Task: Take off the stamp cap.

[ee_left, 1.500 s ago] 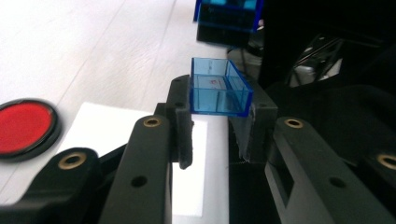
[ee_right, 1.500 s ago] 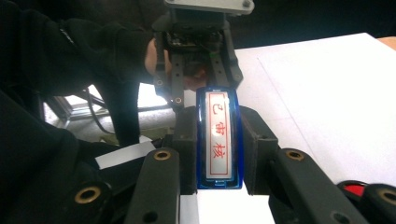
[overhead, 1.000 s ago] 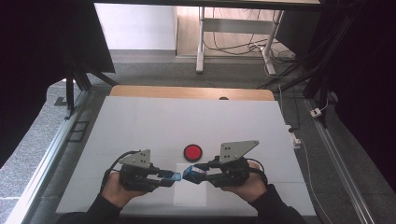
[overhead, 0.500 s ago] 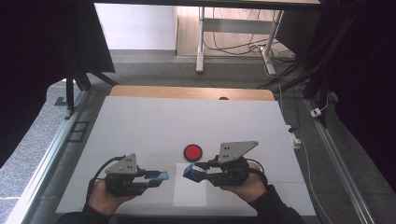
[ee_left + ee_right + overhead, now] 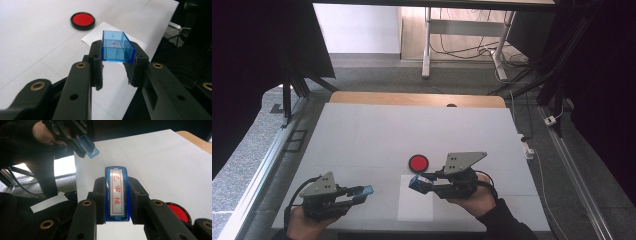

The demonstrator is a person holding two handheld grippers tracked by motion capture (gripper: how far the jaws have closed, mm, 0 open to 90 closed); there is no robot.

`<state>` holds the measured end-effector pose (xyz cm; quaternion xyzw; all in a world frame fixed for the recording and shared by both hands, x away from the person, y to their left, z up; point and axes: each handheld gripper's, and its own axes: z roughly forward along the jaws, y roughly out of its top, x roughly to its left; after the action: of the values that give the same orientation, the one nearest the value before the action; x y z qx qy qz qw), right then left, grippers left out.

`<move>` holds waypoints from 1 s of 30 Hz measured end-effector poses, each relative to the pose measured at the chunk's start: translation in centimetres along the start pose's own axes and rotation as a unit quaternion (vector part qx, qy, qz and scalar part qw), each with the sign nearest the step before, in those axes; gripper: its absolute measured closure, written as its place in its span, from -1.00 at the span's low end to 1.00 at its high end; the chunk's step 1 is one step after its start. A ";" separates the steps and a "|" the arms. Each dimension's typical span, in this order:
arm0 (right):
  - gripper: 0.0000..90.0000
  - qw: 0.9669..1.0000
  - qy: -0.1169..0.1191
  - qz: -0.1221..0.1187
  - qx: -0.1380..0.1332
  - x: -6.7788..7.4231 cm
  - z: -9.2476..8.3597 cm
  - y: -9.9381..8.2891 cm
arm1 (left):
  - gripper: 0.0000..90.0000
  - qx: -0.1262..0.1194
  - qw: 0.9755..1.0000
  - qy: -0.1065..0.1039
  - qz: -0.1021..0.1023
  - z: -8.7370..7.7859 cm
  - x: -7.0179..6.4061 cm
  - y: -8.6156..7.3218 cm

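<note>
The left tool [image 5: 362, 191] holds a clear blue cap [image 5: 117, 47] clamped between its jaws, off to the left above the surface [image 5: 362, 140]. The right tool [image 5: 419, 182] grips a blue stamp [image 5: 117, 192] by its long sides, its printing face with red characters turned up, long axis running along the jaws. The stamp hangs over the near edge of a white sheet of paper [image 5: 414, 207]. The red ink pad [image 5: 418, 162] lies just beyond the stamp's tip, nearer the right hand; inking it is probably next.

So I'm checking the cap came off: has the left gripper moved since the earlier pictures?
Yes. The left gripper, holding the blue cap, has moved leftward, away from the red pad.
</note>
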<state>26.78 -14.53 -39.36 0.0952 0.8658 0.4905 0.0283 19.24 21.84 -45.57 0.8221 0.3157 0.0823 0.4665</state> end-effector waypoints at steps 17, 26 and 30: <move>0.58 1.000 -0.028 0.003 0.002 -0.2 0.0 -0.2 | 0.52 0.012 0.998 0.052 -0.042 -2.0 0.7 -2.5; 0.58 0.999 -0.040 0.009 0.005 -0.4 0.0 -0.4 | 0.52 0.023 0.996 0.065 -0.059 -2.3 0.8 -3.1; 0.58 0.999 -0.044 0.009 0.006 -0.4 0.0 -0.5 | 0.52 0.029 0.996 0.071 -0.054 -2.3 0.6 -3.3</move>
<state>27.15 -14.82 -39.81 0.1247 0.8659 0.4805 0.0614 17.31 25.07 -47.06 0.8092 0.3943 0.1062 0.4223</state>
